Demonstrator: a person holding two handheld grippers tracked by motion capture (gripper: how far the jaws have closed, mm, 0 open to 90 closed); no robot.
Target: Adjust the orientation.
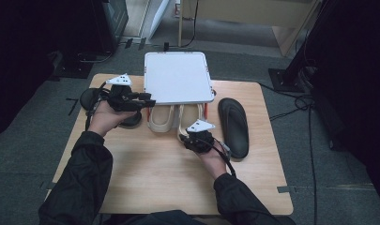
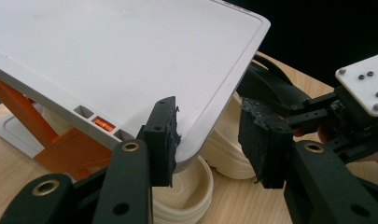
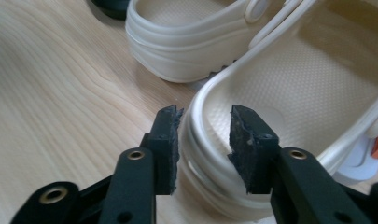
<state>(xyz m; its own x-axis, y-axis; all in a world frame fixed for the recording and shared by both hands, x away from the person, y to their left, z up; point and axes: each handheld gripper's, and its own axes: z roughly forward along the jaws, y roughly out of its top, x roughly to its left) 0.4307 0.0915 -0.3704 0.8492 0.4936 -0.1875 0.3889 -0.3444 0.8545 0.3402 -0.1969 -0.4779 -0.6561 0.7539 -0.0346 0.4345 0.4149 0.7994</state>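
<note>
Two cream clogs lie side by side under the front edge of a white rack shelf on orange legs, toes tucked beneath it, heels toward the person. Right clog is the one in hand: right gripper straddles its heel rim, one pad outside the wall, one inside the footbed. Pads stand a little off the rim on both sides, so jaws spread, not pinching; reads as a release, or a grip not yet made. Left gripper sits at the shelf's near corner, jaws spread, one pad just against the corner edge, nothing squeezed.

Black flip-flop lies on the wooden table right of the clogs, apart from them. Another dark shoe sits by the left hand, mostly hidden.

Handling guess: moulded foam clog, light, wall springy, will flex under a hard pinch but not break. Surface is smooth, dimpled footbed inside, so a bit slippery on a thin bite. Best hold is the thick heel rim, pads across the wall, deep enough not to peel off. Heel strap is loose and swivels, poor grip. The low shelf leaves little headroom, so slide it along the table rather than lift.
</note>
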